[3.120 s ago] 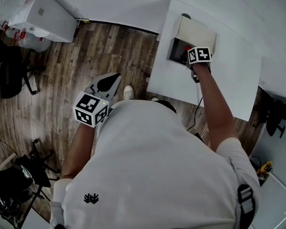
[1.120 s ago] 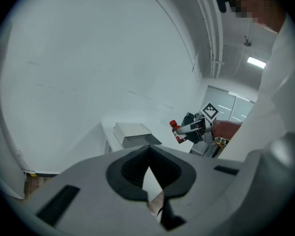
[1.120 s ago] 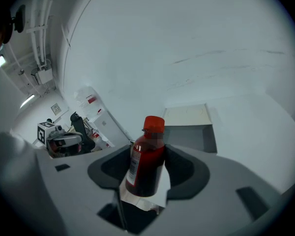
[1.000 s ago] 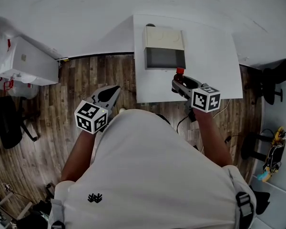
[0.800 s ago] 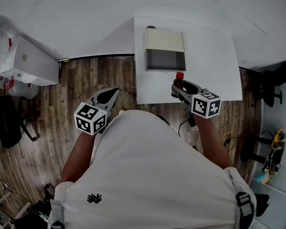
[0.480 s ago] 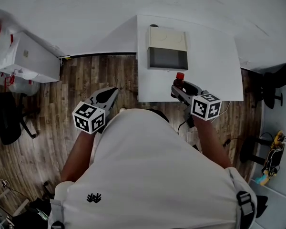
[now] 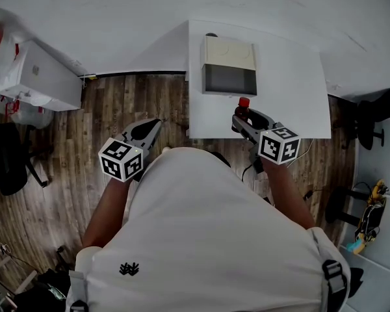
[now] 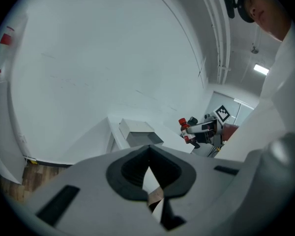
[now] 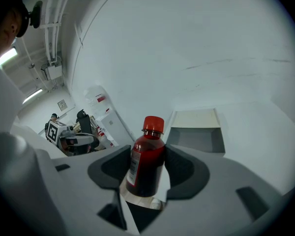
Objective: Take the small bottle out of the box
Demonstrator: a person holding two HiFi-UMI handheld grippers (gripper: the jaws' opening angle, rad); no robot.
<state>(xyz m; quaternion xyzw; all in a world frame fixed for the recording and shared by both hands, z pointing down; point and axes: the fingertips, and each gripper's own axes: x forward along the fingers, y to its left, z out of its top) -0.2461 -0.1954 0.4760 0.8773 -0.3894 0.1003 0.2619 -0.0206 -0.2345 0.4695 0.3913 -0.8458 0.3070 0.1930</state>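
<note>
The small bottle [image 7: 240, 107] has a red cap and dark red liquid. It stands upright between the jaws of my right gripper [image 7: 243, 117], which is shut on its body, above the front edge of the white table [image 7: 292, 83]. In the right gripper view the bottle [image 9: 146, 162] fills the gap between the pads. The beige box [image 7: 229, 67] sits farther back on the table with its dark opening facing me. My left gripper [image 7: 155, 123] hangs over the wooden floor left of the table, jaws together and holding nothing.
A white cabinet [image 7: 42, 77] stands at the far left by the wall. Dark chairs and gear [image 7: 10, 158] sit on the wood floor to the left. A cable [image 7: 307, 149] hangs off the table's front right. The person's torso fills the lower head view.
Three seconds ago my right gripper was at the box opening; it has since come back to the table's front edge with the bottle. Over the last second it has barely moved.
</note>
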